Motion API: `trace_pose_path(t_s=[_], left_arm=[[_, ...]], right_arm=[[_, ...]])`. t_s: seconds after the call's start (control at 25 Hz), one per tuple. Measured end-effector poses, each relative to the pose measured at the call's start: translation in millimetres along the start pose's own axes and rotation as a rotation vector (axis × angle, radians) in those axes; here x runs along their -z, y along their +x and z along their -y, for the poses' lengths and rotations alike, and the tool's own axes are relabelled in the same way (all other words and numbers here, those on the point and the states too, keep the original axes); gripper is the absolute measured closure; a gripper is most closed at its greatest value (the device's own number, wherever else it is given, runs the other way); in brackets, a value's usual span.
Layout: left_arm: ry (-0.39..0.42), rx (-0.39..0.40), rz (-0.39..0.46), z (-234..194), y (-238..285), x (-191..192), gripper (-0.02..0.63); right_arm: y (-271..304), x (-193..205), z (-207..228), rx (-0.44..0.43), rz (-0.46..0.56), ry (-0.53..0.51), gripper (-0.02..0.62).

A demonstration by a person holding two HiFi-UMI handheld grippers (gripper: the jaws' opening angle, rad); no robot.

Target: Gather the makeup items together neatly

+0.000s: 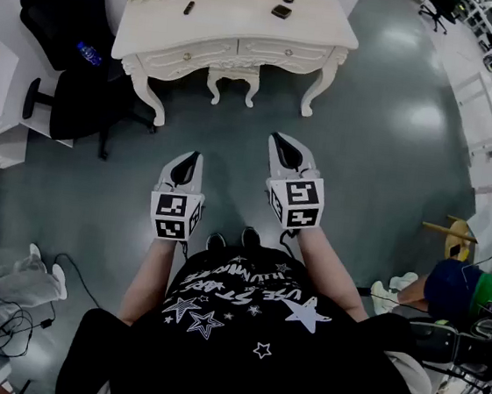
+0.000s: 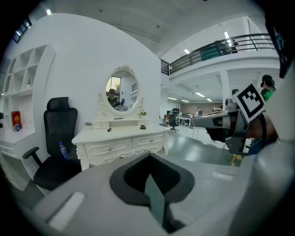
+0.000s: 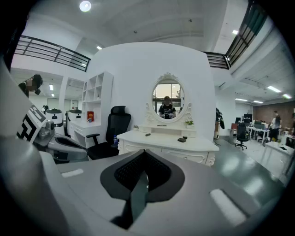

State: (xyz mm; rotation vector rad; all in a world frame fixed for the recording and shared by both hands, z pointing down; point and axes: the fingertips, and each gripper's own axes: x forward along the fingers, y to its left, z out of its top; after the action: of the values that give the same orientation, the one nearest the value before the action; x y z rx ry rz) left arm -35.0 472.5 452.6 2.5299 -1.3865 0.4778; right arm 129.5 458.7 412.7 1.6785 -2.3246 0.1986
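I see a white table (image 1: 231, 18) with an oval mirror (image 3: 168, 99) against a white wall (image 3: 138, 69), a black chair (image 1: 55, 11) beside it, glossy grey floor (image 1: 382, 163).

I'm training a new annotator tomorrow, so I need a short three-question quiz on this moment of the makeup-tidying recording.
1. True or false: the left hand-held gripper is gripping a makeup item.
2. What rests on the black office chair? A) a blue bottle B) a hairbrush C) a shoe
3. Short answer: has the person reached the white dressing table yet?

Key
1. False. Its jaws are together with nothing between them.
2. A
3. No. The table stands ahead of both grippers, with bare floor in between.
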Motion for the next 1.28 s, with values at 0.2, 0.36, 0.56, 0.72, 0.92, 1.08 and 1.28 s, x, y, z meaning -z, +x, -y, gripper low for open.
trace_pose_path(t_s=[0.2, 0.36, 0.56, 0.72, 0.92, 1.08, 1.28], left_arm=[[0.046, -0.028, 0.009, -8.9, -11.6, -4.9, 0.604], [0.050, -0.026, 0.004, -13.7, -17.4, -2.6, 0.604], [-0.073, -0.023, -0.021, -24.8, -30.6, 16.4, 0.604], [-0.090, -0.031, -0.038, -41.2, -47.0, 31.5, 0.604], [-0.138, -0.028, -0.037, -73.1, -55.8, 41.4, 0.604], [-0.160, -0.021, -0.027, -84.8, -50.0, 40.9, 0.604], [-0.148, -0.025, -0.040, -94.8, -28.5, 37.3, 0.604]], right_arm=[[4.0, -8.0, -14.0, -0.014, -0.003, -0.012, 0.566], [7.1, -6.0, -27.3, -0.036, -0.026, -0.018, 0.566], [9.2, 8.3, -41.3, -0.035, -0.065, 0.003, 0.566], [15.4, 16.2, -52.1, -0.017, -0.055, 0.083, 0.565], [31.6, 13.8, -72.5, -0.021, -0.037, 0.141, 0.372], [42.8, 26.7, -74.5, -0.018, -0.081, 0.173, 0.241], [65.2, 26.8, -57.1, 0.003, -0.098, 0.208, 0.224]])
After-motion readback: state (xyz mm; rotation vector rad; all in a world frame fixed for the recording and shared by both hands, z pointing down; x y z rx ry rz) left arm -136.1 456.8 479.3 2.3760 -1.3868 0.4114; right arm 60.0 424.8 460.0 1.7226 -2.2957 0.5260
